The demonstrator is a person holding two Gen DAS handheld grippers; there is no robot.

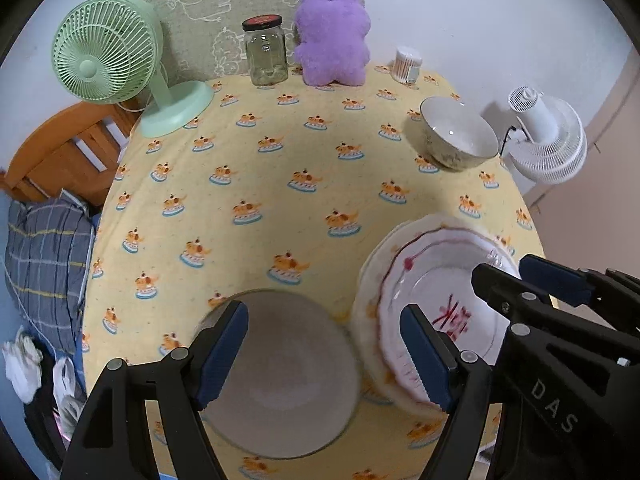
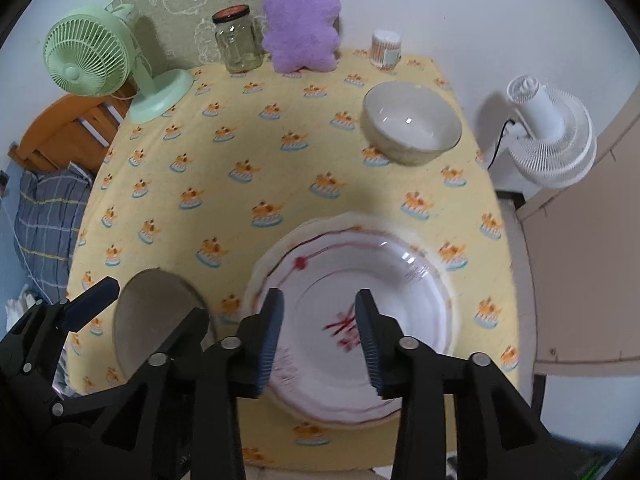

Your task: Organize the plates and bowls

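A: Plates and bowls first, then. Where do they sit against the tongs?

B: The left tongs (image 1: 324, 356) hang wide open over the grey bowl (image 1: 280, 376) at the near edge of the tabletop (image 1: 280, 184). The bowl lies below and between the two blue pads, but neither pad presses on it; nothing is held.

A: And the right tongs?

B: The right tongs (image 2: 320, 336) are parted about halfway, hovering above the white plate with red markings (image 2: 360, 320). That plate rests on a paler, slightly larger plate (image 2: 280, 252) whose rim shows around it on the far-left side. No pad touches either one, so these tongs are empty too.

A: How do the two groups sit relative to each other?

B: The grey bowl is just beside the plates on their left, its rim very near theirs; I cannot tell whether they touch.

A: Any other dish?

B: A cream bowl (image 2: 412, 124) stands upright towards the far right corner, well apart from both tongs and from the plates.

A: What lies further out?

B: Along the back edge stand a green fan (image 1: 108, 48), a glass jar (image 1: 266, 52), a purple plush toy (image 1: 332, 36) and a tub of cotton swabs (image 1: 408, 64). A white fan (image 2: 552, 136) stands off the tabletop to the right.
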